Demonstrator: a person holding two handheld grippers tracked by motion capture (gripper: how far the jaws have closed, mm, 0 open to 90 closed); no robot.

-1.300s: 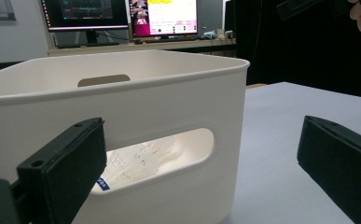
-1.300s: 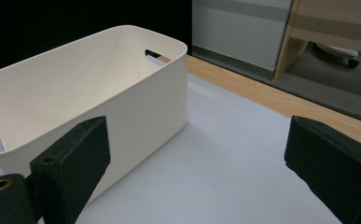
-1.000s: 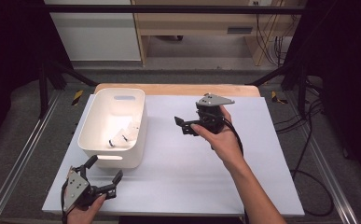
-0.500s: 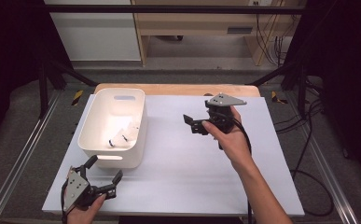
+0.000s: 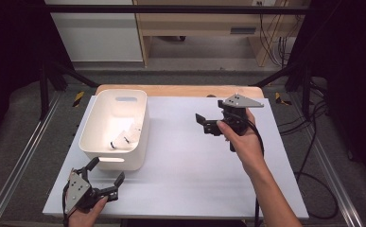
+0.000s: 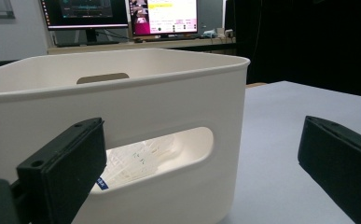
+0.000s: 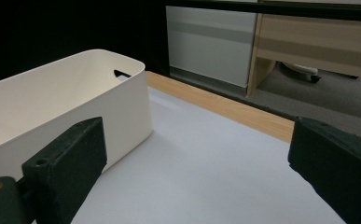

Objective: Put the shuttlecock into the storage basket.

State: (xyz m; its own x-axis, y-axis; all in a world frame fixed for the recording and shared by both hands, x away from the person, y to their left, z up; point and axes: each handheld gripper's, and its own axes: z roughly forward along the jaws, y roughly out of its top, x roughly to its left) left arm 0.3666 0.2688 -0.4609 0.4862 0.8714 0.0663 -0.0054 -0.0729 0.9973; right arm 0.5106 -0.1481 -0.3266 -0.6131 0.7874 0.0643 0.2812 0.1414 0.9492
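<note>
Both grippers — left (image 5: 106, 178) near the bin (image 5: 106, 146), right (image 5: 208, 124) well apart from it over the mat (image 5: 190, 161) — gape wide, holding nothing.

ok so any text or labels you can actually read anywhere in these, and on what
None can be read.
Monitors behind the white bin: on-screen text too small and blurred.
White packets inside the bin: dark marks and a blue tag, too small to read.
</note>
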